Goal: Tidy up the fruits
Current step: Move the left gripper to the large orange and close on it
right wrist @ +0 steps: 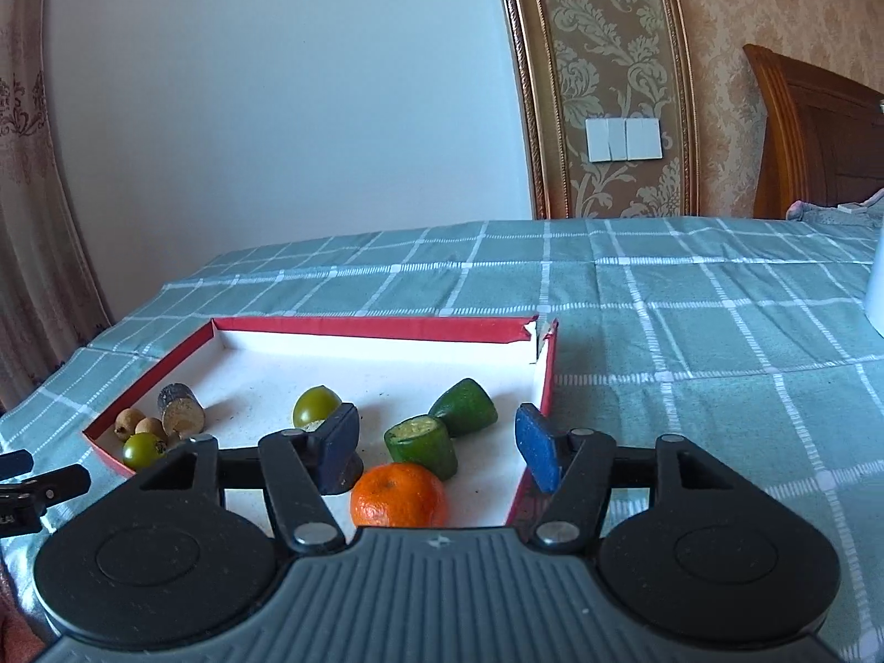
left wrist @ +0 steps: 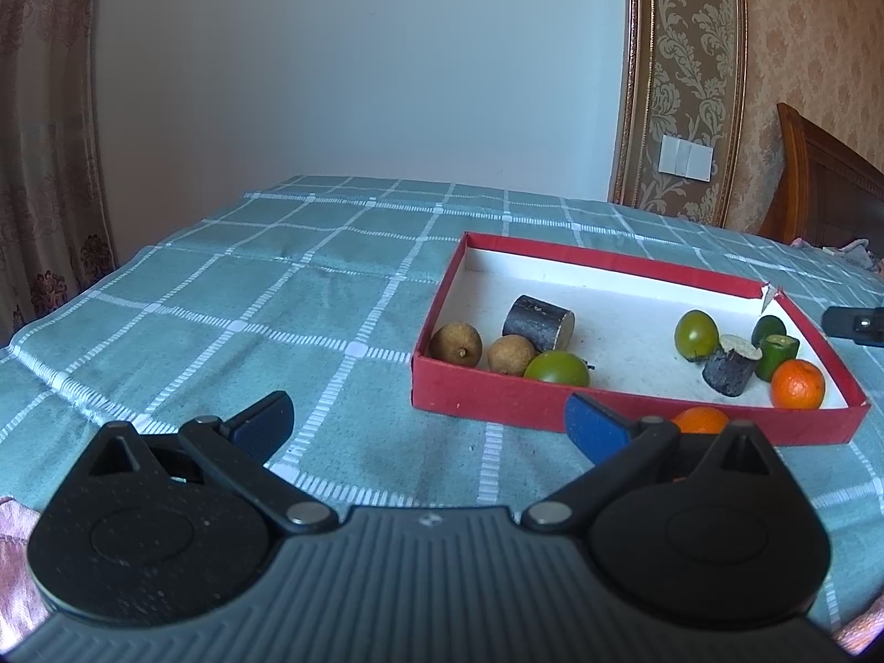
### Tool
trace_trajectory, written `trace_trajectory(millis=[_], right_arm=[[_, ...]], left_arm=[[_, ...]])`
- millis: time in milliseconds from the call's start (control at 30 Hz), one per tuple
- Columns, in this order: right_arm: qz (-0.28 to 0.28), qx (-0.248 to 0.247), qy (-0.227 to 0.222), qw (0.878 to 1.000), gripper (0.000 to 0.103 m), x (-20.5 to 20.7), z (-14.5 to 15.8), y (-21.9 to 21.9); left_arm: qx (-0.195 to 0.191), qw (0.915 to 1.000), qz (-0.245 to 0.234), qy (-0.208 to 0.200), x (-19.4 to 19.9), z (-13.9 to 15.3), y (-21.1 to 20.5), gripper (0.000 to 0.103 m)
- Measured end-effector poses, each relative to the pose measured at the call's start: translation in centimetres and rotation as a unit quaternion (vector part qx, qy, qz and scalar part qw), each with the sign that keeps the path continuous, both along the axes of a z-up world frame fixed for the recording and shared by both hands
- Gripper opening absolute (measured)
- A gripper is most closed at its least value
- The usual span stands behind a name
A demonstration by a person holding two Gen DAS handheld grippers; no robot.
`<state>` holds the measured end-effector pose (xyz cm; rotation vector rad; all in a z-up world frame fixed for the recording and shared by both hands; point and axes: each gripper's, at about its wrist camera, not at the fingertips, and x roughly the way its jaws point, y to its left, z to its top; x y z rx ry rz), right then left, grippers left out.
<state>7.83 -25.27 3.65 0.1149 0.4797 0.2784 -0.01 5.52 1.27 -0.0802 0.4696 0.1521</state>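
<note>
A red box (left wrist: pixel 552 409) with a white floor lies on the checked teal cloth. It holds two brown longans (left wrist: pixel 456 343), dark cane stubs (left wrist: pixel 538 321), green fruits (left wrist: pixel 556 368), green cut pieces (left wrist: pixel 776 356) and an orange (left wrist: pixel 797 384). A second orange (left wrist: pixel 700 420) sits outside the near wall, half hidden behind my left gripper's finger. My left gripper (left wrist: pixel 428 422) stands open over bare cloth. My right gripper (right wrist: pixel 436 445) is open over the box's right end; the orange (right wrist: pixel 398 494) rests on the floor between its fingers, untouched by the pads. A green piece (right wrist: pixel 422 445) stands just beyond.
The box's far right corner (right wrist: pixel 538 331) is torn. A white object (right wrist: pixel 875 298) stands at the right edge of the cloth. A wooden headboard (right wrist: pixel 817 132) rises at the far right, and curtains hang on the left. Teal cloth (left wrist: pixel 276 304) stretches left of the box.
</note>
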Motion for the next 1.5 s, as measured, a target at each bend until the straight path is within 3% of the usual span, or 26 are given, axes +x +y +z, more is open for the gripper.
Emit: trace_trajectory(millis=[100, 367, 667, 900, 1033, 1267, 1500], right_arm=[[-0.011, 0.023, -0.014, 1.000, 0.070, -2.4, 0.0, -2.0], [-0.067, 0.068, -0.022, 0.995, 0.070, -6.7, -1.9, -7.3], [-0.088, 0.137, -0.012, 0.987, 0.072, -7.1, -3.2, -9.8], [-0.084, 0.150, -0.005, 0.985, 0.072, -7.0, -3.6, -10.1], [-0.083, 0.153, 0.003, 0.985, 0.072, -6.8, -3.7, -10.2], [-0.080, 0.156, 0.004, 0.985, 0.076, -6.8, -3.8, -10.2], [-0.079, 0.157, 0.003, 0.984, 0.076, -6.8, -3.8, -10.2]], left_arm=[[0.003, 1.0000, -0.002, -0.001, -0.1, 0.0, -0.1, 0.103], [0.025, 0.9996, 0.005, 0.010, -0.1, 0.4, -1.2, 0.103], [0.044, 0.9962, -0.067, -0.033, -2.7, 2.8, -5.9, 0.103], [0.062, 0.9913, -0.112, -0.031, -2.9, 1.8, -9.9, 0.103], [0.059, 0.9903, -0.125, -0.015, -2.1, 0.9, -11.0, 0.103], [0.029, 0.9933, -0.089, 0.067, 1.4, -0.5, -10.5, 0.103], [0.031, 0.9918, -0.079, 0.096, 2.9, -1.2, -10.4, 0.103]])
